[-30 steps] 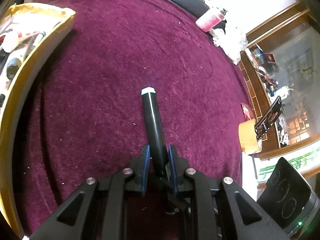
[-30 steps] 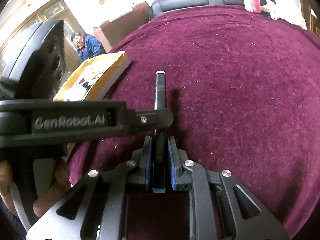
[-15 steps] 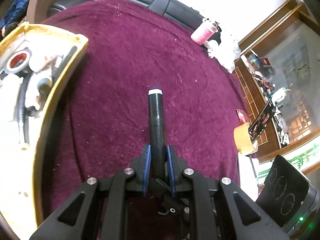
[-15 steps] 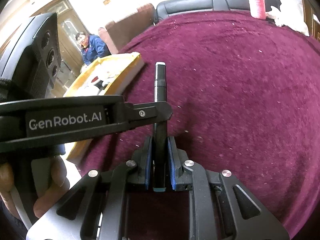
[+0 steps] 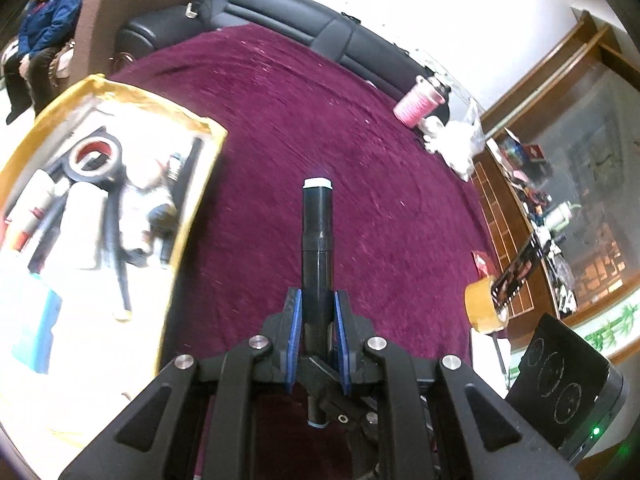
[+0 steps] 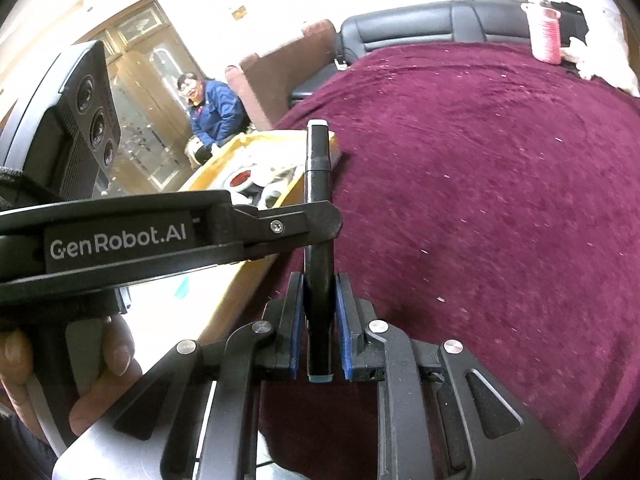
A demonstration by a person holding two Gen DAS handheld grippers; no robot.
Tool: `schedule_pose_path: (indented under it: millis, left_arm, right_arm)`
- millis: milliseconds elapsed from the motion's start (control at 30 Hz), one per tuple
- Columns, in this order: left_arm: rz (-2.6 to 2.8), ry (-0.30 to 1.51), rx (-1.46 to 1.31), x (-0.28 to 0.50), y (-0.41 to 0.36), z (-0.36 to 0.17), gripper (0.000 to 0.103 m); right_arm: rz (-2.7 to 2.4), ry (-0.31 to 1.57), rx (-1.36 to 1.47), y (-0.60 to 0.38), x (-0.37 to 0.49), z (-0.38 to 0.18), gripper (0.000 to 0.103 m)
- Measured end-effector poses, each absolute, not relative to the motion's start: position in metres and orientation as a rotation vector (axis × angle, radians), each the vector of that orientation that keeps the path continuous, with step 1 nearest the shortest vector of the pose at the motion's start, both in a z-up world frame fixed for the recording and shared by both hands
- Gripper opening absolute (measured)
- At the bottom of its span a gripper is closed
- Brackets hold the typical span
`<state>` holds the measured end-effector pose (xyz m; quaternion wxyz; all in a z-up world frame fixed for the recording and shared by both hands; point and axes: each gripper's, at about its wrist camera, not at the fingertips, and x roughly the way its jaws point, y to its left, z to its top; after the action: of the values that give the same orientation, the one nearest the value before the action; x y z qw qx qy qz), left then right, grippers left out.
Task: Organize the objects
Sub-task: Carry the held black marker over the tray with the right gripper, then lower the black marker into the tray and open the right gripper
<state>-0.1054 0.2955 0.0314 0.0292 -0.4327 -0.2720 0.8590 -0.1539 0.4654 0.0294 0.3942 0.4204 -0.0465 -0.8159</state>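
Note:
My left gripper is shut on a thick black marker with a white tip, held above the maroon cloth. My right gripper is shut on a slimmer black marker, also white-tipped and pointing forward. One of the left gripper's fingers crosses in front of that marker in the right wrist view. A yellow-rimmed box sits to the left, holding a tape roll, tubes and pens. It also shows behind the fingers as the box.
A pink cup and a white bag stand at the cloth's far right edge. A brown tape roll lies at the right. A black sofa runs behind. A seated person is beyond the box.
Both grippers have risen with their markers still gripped. The views have tilted up, so the yellow-rimmed box and the sofa show much more than a second ago.

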Motion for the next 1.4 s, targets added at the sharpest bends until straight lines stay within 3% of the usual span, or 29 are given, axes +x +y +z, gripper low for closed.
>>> schedule_pose_path:
  millis: [300, 567, 967, 1400]
  left_arm:
    - [2.803, -0.873, -1.356, -0.108, 0.231, 0.049, 0.014]
    - [2.828, -0.949, -1.475, -0.127, 0.187, 0.033, 0.014]
    - [2.754, -1.078, -1.621, -0.142, 0.167, -0.007, 0.014]
    - [2.754, -1.123, -1.607, -0.145, 0.166, -0.009, 0.015]
  right_arm:
    - [-1.935, -0.098, 1.013, 0.403, -0.169, 0.044, 0.015]
    - [-1.826, -0.085, 1.043, 0.344, -0.190, 0.036, 0.016]
    - [-1.837, -0.029, 1.132, 0.313, -0.203, 0.009, 0.016]
    - [-1.816, -0.085, 1.171, 0.315, -0.212, -0.001, 0.016]
